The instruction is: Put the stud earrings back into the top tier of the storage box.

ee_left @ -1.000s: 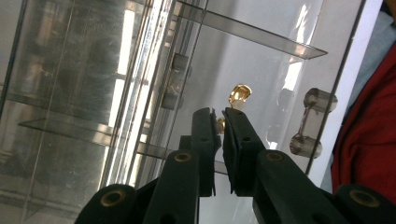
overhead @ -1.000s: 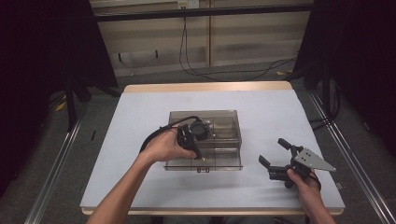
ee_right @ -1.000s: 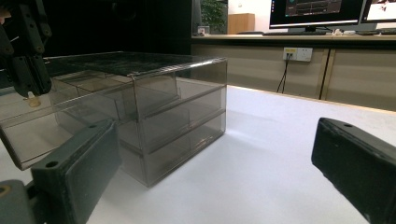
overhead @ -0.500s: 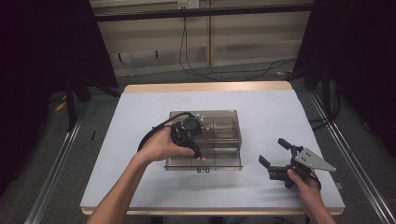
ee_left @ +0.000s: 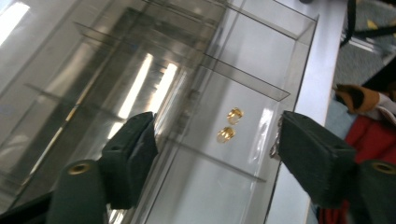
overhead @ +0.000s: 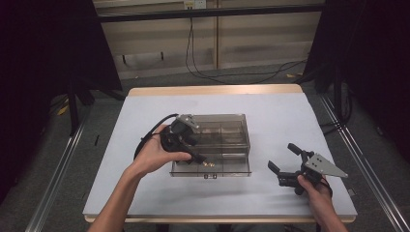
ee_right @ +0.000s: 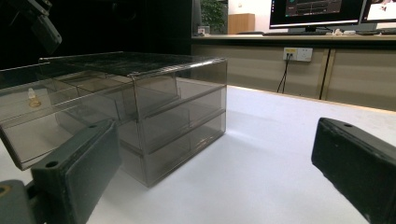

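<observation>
1. high view: left gripper (overhead: 200, 157) over the pulled-out top drawer (overhead: 211, 166) of the smoky clear drawer box (overhead: 220, 133), jaws just been opening, nothing between them. right gripper (overhead: 283, 164) well off to the box's right, jaws apart, empty. white table (overhead: 145, 116), dark curtains, cables on floor behind.
2. left gripper view: gripper (ee_left: 212, 154) wide, two small gold pieces (ee_left: 229, 125) lie in the drawer compartment (ee_left: 224, 154) just beyond the pads, untouched.
3. right gripper view: gripper (ee_right: 215, 172) parted, empty; box (ee_right: 154, 116) ahead-left, gold piece (ee_right: 32, 99) in the drawer. monitors (ee_right: 317, 9) on the far desk.
</observation>
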Action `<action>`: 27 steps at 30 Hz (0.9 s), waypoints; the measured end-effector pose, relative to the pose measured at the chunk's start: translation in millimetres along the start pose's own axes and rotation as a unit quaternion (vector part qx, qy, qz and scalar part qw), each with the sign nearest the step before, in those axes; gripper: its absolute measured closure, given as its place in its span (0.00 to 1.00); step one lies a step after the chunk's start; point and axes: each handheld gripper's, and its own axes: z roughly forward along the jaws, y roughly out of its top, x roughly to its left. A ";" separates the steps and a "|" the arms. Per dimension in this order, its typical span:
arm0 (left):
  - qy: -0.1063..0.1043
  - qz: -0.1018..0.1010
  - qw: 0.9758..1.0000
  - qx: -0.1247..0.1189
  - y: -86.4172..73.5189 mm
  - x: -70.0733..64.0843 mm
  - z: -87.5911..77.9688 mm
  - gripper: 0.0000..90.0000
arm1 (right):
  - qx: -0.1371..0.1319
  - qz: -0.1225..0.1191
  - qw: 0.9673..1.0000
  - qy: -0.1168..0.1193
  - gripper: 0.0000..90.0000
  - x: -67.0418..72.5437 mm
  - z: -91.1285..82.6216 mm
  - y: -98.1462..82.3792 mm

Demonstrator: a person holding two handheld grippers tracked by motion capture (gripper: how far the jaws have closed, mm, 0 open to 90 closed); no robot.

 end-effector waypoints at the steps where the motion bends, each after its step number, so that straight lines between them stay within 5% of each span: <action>1: 0.000 0.000 1.000 0.000 0.0 0.0 0.0 0.27 | 0.000 0.000 1.000 0.000 0.01 0.0 0.0 0.0; 9: 0.025 -0.032 0.998 -0.036 -24.6 9.4 -17.6 0.13 | 0.000 0.000 1.000 0.000 0.01 -0.1 -0.1 0.0; 14: 0.046 -0.063 0.993 -0.085 -46.6 8.2 -29.5 0.07 | 0.000 0.000 1.000 0.000 0.01 -0.1 0.0 0.0; 25: 0.078 -0.083 0.988 -0.109 -81.9 4.2 -46.8 0.05 | 0.000 0.000 1.000 0.000 0.01 0.0 0.1 0.0; 27: 0.092 -0.093 0.984 -0.119 -91.1 5.1 -50.1 0.04 | 0.000 0.000 1.000 0.000 0.01 0.1 0.1 0.0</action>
